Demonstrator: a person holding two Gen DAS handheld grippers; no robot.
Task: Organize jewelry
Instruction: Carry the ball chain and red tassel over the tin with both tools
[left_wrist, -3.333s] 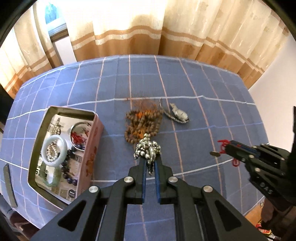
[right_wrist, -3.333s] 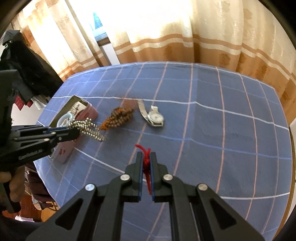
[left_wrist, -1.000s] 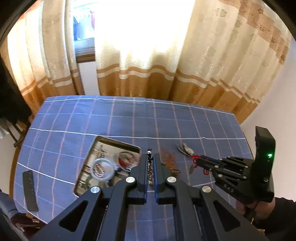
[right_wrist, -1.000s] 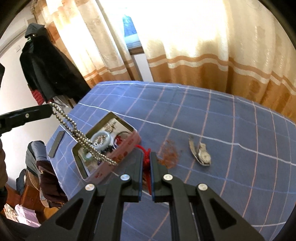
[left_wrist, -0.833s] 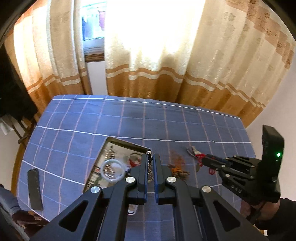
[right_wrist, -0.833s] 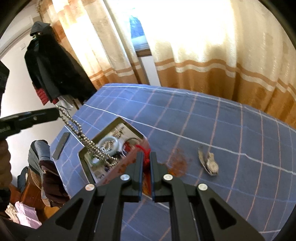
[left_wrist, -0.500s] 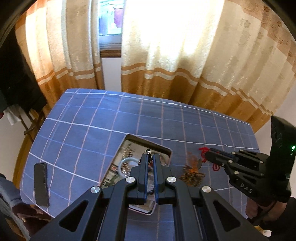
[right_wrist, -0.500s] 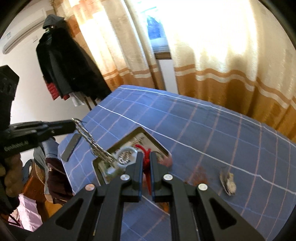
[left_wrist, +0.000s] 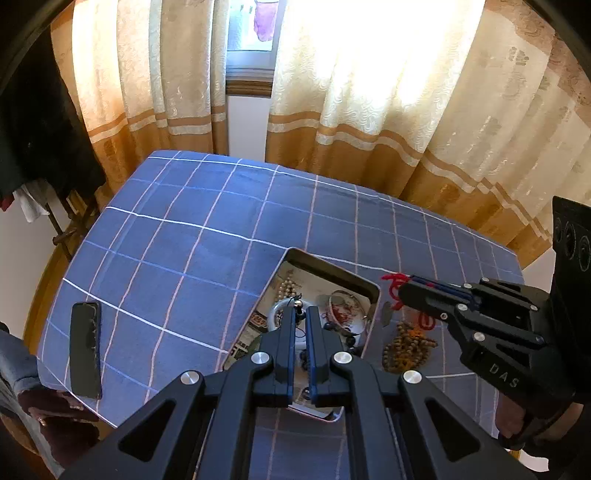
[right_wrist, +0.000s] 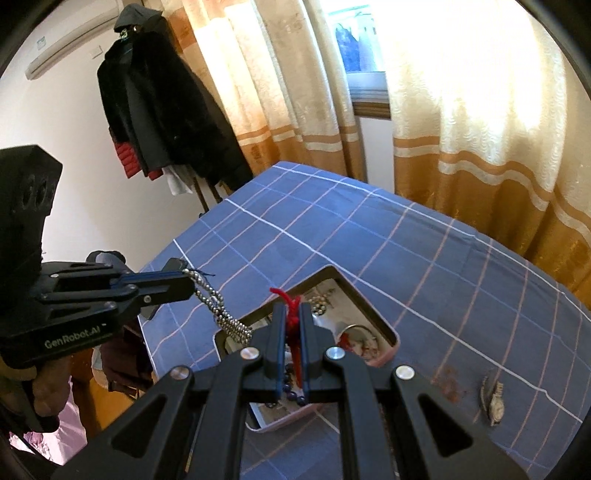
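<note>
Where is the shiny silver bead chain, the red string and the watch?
silver bead chain (right_wrist: 221, 314): right wrist view, on the hanging beaded loop.
red string (right_wrist: 290, 306): right wrist view, on the strand above the fingers.
watch (right_wrist: 493, 400): right wrist view, on its case.

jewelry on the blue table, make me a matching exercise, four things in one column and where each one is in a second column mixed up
Things:
1. silver bead chain
2. red cord
3. wristwatch
4. brown bead necklace

Places:
A. lying on the cloth, far from the tin
B. clamped in the right gripper
C. hanging from the left gripper over the tin's edge
D. heaped on the cloth right beside the tin

Pairs: 1-C, 2-B, 3-A, 4-D
</note>
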